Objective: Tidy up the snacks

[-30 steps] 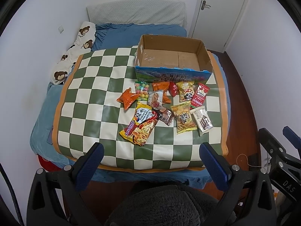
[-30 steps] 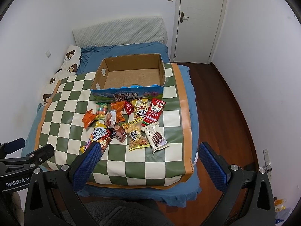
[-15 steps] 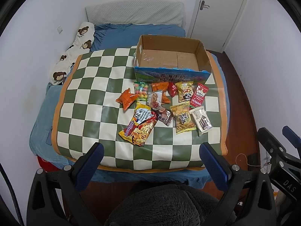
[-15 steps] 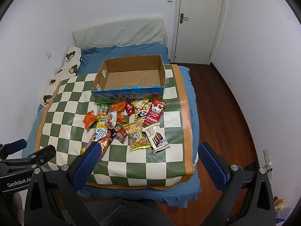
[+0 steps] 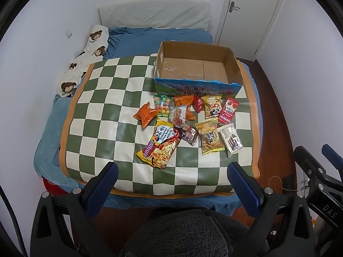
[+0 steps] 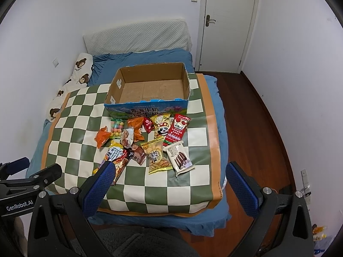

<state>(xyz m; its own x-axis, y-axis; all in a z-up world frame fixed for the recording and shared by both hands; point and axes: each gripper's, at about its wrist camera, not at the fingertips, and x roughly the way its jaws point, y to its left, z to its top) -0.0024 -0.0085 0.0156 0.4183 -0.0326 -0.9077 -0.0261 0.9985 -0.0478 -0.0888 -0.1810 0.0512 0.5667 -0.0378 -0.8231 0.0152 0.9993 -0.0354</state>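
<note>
Both cameras have crept a touch nearer the bed over the last second: the box and snack pile sit slightly lower and larger in each view, and nothing on the mat has moved. Left gripper (image 5: pixel 171 176) hangs over the near edge of the checkered mat (image 5: pixel 103 115), tongs spread wide, nothing between them. Right gripper (image 6: pixel 170 176) does the same further right, also spread wide and empty, its left pad overlapping the near end of the noodle packet in that view.

Sweeping left to right across the snacks, all lying flat on the mat just near of the cardboard box (image 5: pixel 196 86): the orange crumpled packet (image 5: pixel 144 114) sits leftmost, then the candy-ball bag (image 5: pixel 162 105) with its long axis running near to far. Below it, the big Sedaap noodle packet (image 5: pixel 159 144) lies on a diagonal, near end to the left, far end angled right. Next the brown wrapper (image 5: pixel 188 135), then the yellow biscuit bag (image 5: pixel 210 138), long axis near to far with a slight lean. Beyond it the panda snack bag (image 5: pixel 212 106) stands closest to the box front. The red stick packet (image 5: pixel 228 111) tilts with its far end to the right, and rightmost is the white wafer packet (image 5: pixel 231 139), its far end angled left.

The box stands open-topped, empty, long side across the bed
</note>
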